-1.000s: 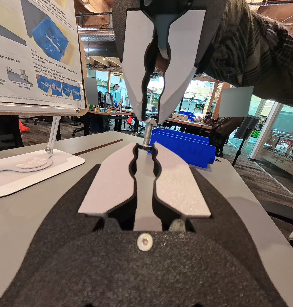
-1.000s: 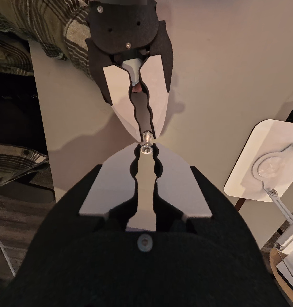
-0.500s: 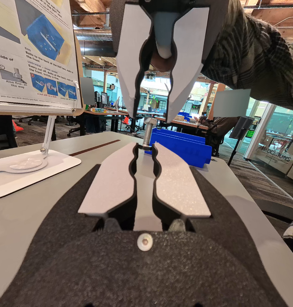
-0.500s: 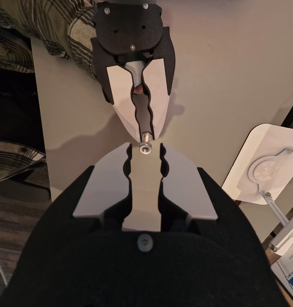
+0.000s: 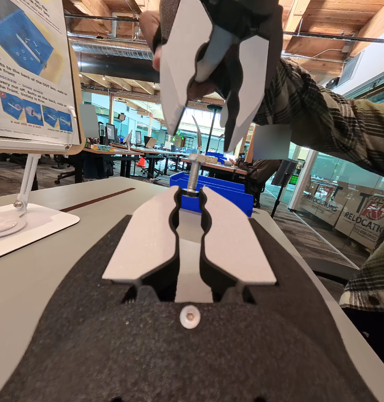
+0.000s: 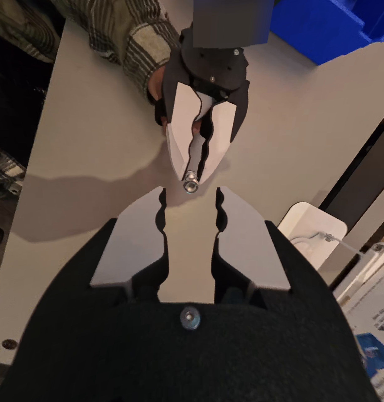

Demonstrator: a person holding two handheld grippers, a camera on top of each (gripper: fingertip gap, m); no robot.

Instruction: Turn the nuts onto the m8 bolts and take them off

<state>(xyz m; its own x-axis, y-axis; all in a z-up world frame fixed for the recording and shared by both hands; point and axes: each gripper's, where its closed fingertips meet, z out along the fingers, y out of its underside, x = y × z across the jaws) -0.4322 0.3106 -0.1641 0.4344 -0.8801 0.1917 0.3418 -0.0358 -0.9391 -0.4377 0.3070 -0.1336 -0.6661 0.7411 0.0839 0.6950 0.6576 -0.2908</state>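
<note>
A silver M8 bolt (image 5: 193, 175) stands upright with its hex head on top. Its lower end sits in a nut (image 5: 192, 193). My left gripper (image 5: 190, 193) is shut on the nut, above the grey table (image 5: 112, 195). My right gripper (image 5: 200, 139) hangs above the bolt head, open and empty, clear of the head. In the right wrist view I look down on the bolt head (image 6: 190, 186), just ahead of my open right gripper (image 6: 190, 191). The left gripper (image 6: 192, 178) comes from the far side, shut on the nut (image 6: 191, 174).
A blue bin (image 5: 225, 195) stands behind the bolt and also shows in the right wrist view (image 6: 317, 28). A white stand base (image 5: 34, 221) with an instruction sheet (image 5: 28, 65) is at the left. A person's plaid sleeve (image 5: 317, 130) reaches in from the right. My two grippers' fingertips are within a few centimetres of each other.
My right gripper has opened, let go of the bolt head and drawn back from it. My left gripper keeps its hold on the nut.
</note>
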